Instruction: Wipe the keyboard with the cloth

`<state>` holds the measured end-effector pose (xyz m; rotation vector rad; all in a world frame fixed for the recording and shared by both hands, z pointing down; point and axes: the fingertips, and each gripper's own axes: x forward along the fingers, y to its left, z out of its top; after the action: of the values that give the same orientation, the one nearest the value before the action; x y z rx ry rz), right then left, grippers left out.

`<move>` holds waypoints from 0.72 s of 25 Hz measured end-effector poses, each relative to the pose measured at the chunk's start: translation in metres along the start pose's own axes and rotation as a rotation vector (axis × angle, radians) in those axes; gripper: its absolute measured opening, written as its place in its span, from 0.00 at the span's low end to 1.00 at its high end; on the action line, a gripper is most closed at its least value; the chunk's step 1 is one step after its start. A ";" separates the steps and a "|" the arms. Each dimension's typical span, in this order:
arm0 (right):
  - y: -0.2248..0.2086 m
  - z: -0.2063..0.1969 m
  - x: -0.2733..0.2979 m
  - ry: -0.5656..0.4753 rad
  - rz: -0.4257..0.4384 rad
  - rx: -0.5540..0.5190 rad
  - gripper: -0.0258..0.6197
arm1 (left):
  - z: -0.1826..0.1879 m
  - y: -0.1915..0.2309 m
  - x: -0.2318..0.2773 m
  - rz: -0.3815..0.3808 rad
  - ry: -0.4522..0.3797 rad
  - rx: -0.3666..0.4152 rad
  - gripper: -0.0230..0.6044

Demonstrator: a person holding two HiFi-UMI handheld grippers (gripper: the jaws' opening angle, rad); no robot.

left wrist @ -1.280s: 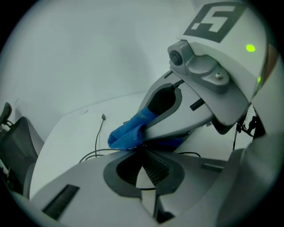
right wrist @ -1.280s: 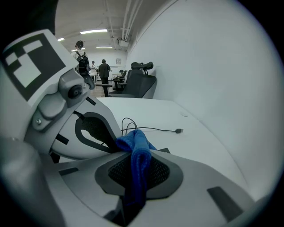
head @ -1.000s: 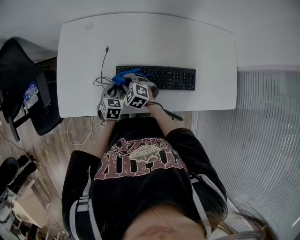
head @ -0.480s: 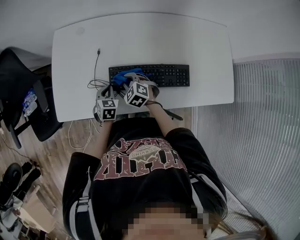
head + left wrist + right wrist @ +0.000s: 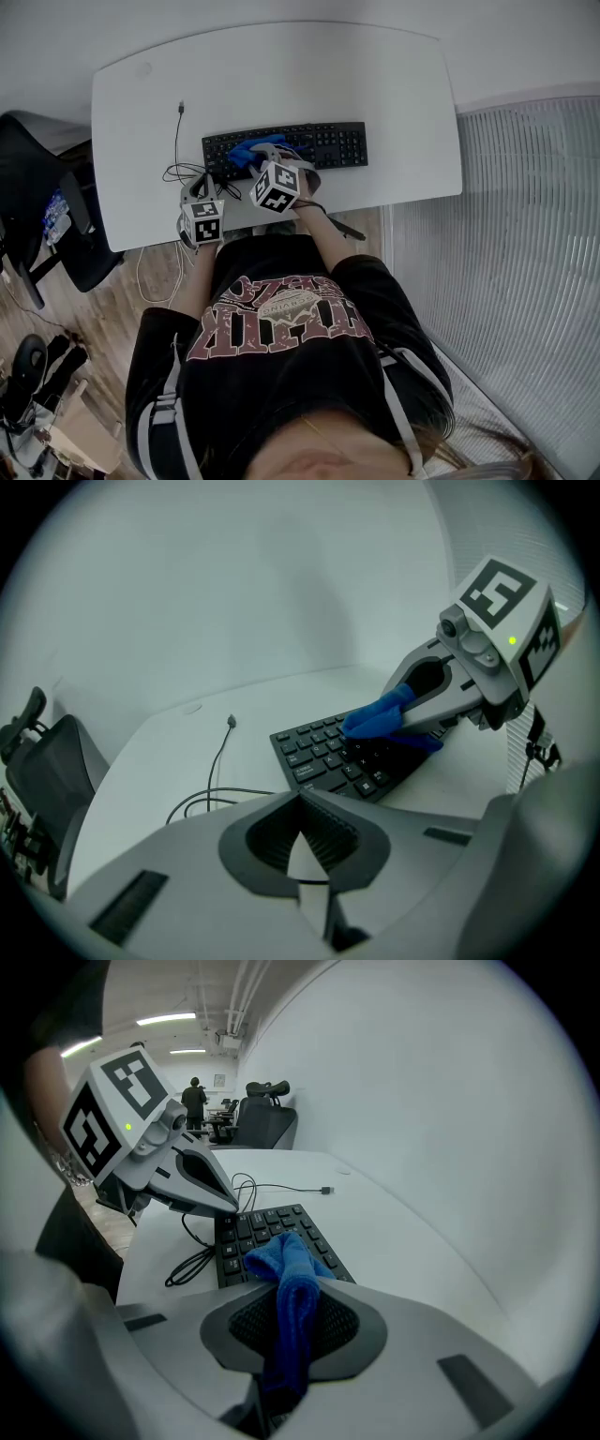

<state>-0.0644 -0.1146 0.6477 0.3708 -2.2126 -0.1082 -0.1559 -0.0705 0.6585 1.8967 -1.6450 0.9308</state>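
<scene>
While the blue cloth (image 5: 281, 1262) is clamped in the right tongs (image 5: 287, 1330) upon the keyboard (image 5: 330, 145), the left tongs (image 5: 302, 844) are closed, empty, near the coiled cable (image 5: 217, 763).

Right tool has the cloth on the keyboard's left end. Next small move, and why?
Probably slide the right tool rightward along the key rows. It is shut on the cloth, which lies on the left end of the keyboard, and the keys to its right are uncovered. The left tool is shut and empty, beside the keyboard's left end, so it shouldn't block the stroke.
</scene>
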 end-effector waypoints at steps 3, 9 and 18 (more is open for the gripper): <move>-0.005 -0.010 -0.005 0.008 -0.011 0.018 0.14 | -0.001 0.000 0.001 0.008 0.001 0.007 0.08; -0.018 -0.035 -0.018 0.022 -0.024 0.076 0.14 | -0.003 -0.002 0.004 0.020 0.008 0.008 0.08; -0.037 -0.065 -0.045 0.045 -0.035 0.101 0.14 | 0.004 -0.006 0.000 0.052 0.010 -0.003 0.08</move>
<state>0.0210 -0.1327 0.6471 0.4637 -2.1724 -0.0070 -0.1489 -0.0721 0.6568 1.8515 -1.6966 0.9566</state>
